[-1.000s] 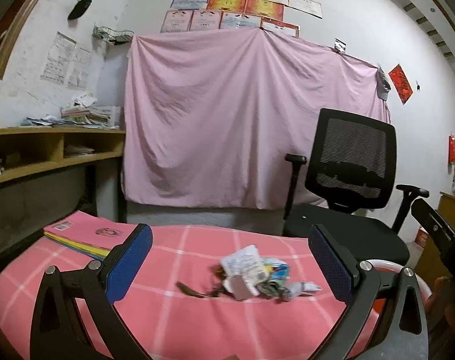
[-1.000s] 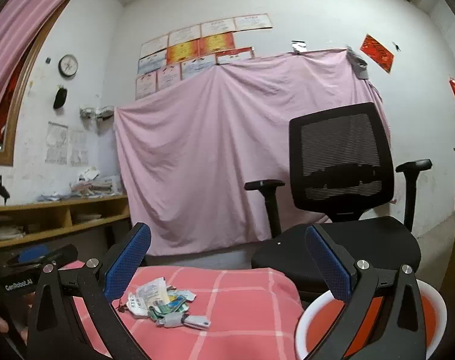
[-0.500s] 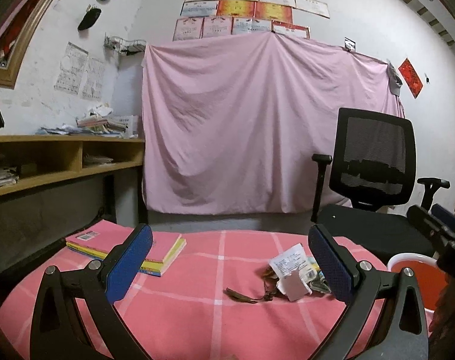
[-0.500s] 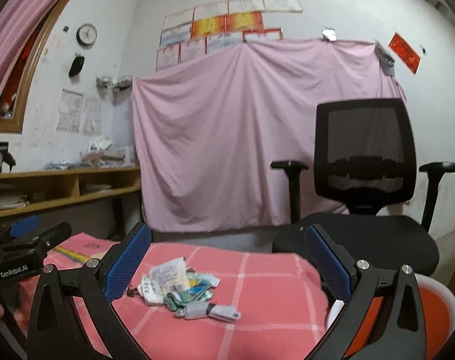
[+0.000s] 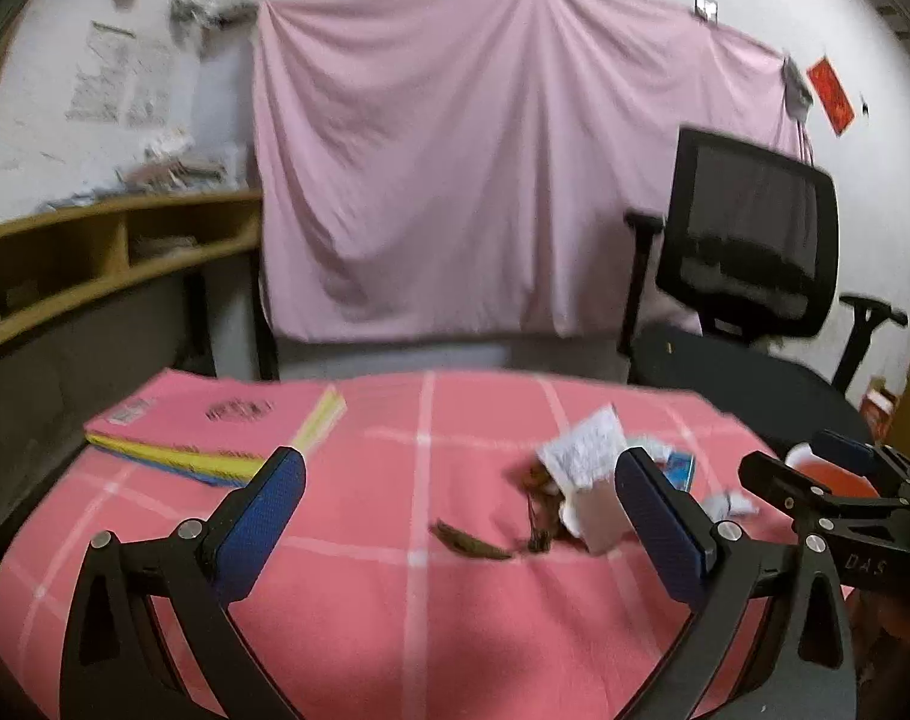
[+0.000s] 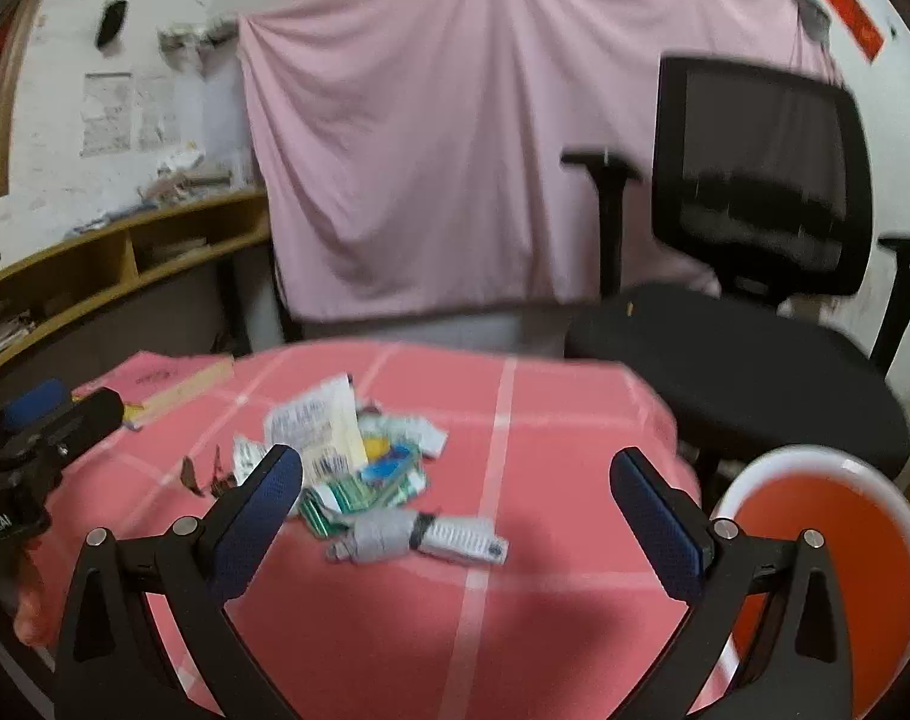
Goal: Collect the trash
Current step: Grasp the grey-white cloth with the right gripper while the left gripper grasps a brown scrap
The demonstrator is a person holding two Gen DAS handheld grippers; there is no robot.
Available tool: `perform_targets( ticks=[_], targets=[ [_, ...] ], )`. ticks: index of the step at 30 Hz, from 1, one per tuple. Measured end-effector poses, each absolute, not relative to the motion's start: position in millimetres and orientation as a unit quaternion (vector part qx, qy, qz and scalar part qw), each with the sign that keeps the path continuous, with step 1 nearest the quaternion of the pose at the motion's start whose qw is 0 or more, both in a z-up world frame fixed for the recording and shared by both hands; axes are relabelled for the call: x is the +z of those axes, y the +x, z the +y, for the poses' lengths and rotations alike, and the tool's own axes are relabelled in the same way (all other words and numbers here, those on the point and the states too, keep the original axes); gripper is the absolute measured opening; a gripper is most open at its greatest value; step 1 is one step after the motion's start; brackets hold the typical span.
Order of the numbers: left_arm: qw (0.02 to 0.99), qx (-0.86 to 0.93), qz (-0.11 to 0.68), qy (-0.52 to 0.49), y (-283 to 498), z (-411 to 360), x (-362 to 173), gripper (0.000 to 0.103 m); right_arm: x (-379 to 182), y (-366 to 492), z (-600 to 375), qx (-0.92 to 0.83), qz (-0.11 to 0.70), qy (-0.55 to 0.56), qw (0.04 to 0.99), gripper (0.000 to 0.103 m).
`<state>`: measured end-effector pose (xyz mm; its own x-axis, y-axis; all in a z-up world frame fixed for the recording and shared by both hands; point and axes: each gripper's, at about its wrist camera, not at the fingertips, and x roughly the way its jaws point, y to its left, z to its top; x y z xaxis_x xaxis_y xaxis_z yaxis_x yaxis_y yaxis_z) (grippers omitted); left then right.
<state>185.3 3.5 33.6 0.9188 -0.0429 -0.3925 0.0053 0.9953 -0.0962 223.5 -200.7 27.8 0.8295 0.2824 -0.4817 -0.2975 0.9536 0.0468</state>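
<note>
From the left wrist, the left gripper [image 5: 460, 489] gapes wide and empty, the trash pile [image 5: 593, 480] ahead toward its right finger, while from the right wrist the right gripper [image 6: 456, 489] also gapes wide, the trash pile [image 6: 359, 468] just ahead between its fingers and the orange bin [image 6: 827, 546] lower right.

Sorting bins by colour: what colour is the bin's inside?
Orange inside the white-rimmed round bin, clearest in the right wrist view.

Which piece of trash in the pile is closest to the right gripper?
The grey-and-white crumpled tube. It lies alone at the pile's near edge, ahead of the open right gripper; the white receipt sits farther back.
</note>
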Motion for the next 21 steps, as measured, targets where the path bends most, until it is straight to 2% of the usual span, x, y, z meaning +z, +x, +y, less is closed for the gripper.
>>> perform_targets(
  ticks=[2, 4, 6, 10, 12, 15, 18, 21],
  targets=[
    [0.972, -0.023, 0.229, -0.045, 195.8, 1.1, 28.9, 0.094, 21.2, 231.4, -200.5, 0.159, 0.281, -0.011, 0.947, 0.102],
    [0.964, -0.034, 0.259, -0.046, 207.5, -1.0, 23.2, 0.087, 16.1, 235.9, -200.0, 0.161, 0.299, -0.010, 0.940, 0.096],
    [0.955, -0.041, 0.289, -0.049, 219.2, -1.9, 16.4, 0.073, 13.0, 239.1, -198.9, 0.163, 0.313, -0.011, 0.936, 0.091],
    [0.938, -0.060, 0.339, -0.049, 236.9, -5.4, 2.8, 0.058, 7.3, 242.9, -194.5, 0.171, 0.331, -0.016, 0.928, 0.084],
    [0.931, -0.072, 0.355, -0.045, 241.6, -8.8, -1.6, 0.042, 5.9, 244.8, -192.7, 0.176, 0.337, -0.019, 0.925, 0.077],
    [0.926, -0.082, 0.367, -0.034, 246.0, -14.6, -6.4, 0.036, 4.3, 247.0, -192.4, 0.183, 0.344, -0.017, 0.921, 0.067],
    [0.925, -0.090, 0.367, -0.035, 245.3, -16.6, -7.2, 0.024, 3.1, 247.7, -192.5, 0.191, 0.348, -0.013, 0.917, 0.061],
    [0.924, -0.096, 0.368, -0.038, 244.9, -16.6, -6.4, 0.018, 2.5, 247.0, -191.4, 0.196, 0.353, -0.012, 0.915, 0.056]
  ],
)
